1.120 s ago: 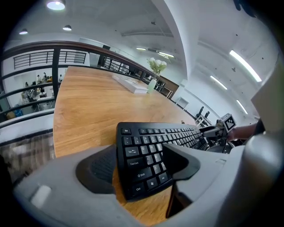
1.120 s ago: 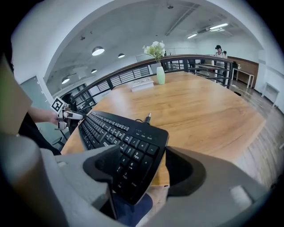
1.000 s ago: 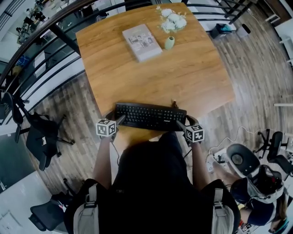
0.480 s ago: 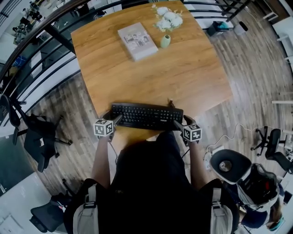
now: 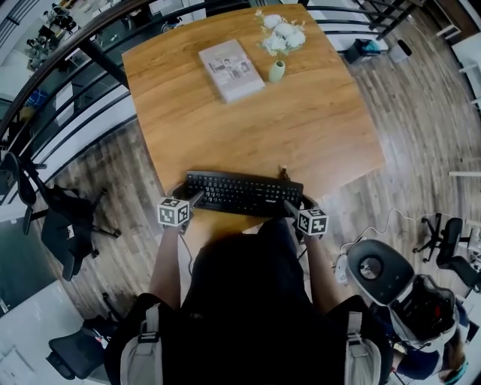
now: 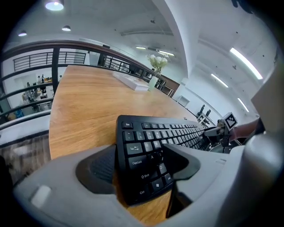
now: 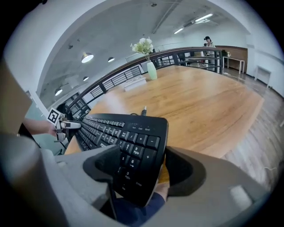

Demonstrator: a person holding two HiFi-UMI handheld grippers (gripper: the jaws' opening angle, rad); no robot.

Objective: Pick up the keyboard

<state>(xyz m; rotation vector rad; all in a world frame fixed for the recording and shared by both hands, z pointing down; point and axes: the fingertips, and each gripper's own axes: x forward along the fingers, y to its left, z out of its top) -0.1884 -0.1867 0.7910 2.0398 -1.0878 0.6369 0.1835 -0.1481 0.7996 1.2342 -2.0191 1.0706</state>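
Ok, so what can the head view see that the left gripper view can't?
Only the head view shows the black chair and the person's dark top. Only the left gripper view shows ceiling lights and, close up, the left gripper shut on the keyboard end, key labels readable. Both show the keyboard, table, book, flower vase and right gripper.

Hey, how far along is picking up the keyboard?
Done: the left gripper and right gripper are each clamped on one end of the keyboard. In hand: that two-ended grasp, at the table's near edge. Left: lifting it clear; I can't tell if it's off the wood.
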